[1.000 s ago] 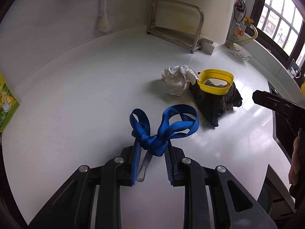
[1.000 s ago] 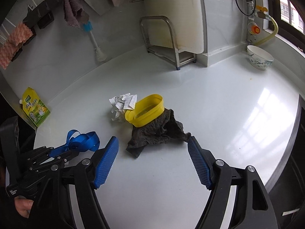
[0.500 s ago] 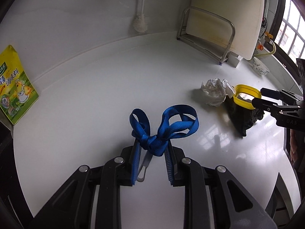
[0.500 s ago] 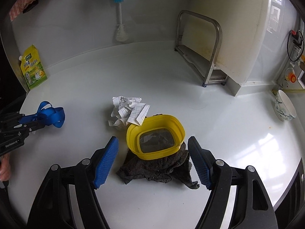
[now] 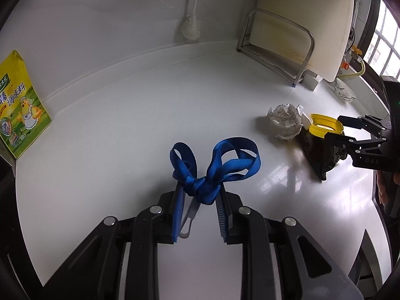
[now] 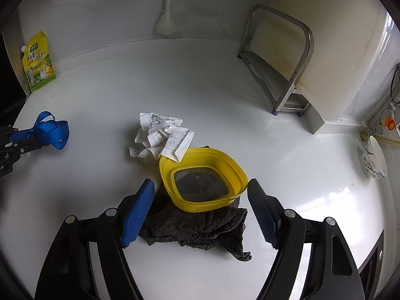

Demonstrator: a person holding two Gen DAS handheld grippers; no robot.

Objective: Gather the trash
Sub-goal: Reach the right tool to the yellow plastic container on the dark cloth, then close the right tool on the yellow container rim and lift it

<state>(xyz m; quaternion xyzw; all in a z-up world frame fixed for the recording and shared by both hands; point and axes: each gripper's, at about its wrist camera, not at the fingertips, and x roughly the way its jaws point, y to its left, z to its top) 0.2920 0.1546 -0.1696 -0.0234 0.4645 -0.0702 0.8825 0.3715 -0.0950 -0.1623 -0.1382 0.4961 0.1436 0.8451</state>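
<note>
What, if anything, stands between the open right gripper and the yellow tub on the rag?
Nothing visible does. The right gripper is open with a finger on each side of the yellow tub, which sits on the dark rag; crumpled paper lies behind it.

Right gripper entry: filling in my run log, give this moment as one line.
right gripper open, straddling yellow tub on dark rag | left gripper shut on blue strap | crumpled paper on counter

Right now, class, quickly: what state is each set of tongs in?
Left tongs: shut on the blue ribbon.
Right tongs: open, empty, either side of the yellow container.
</note>
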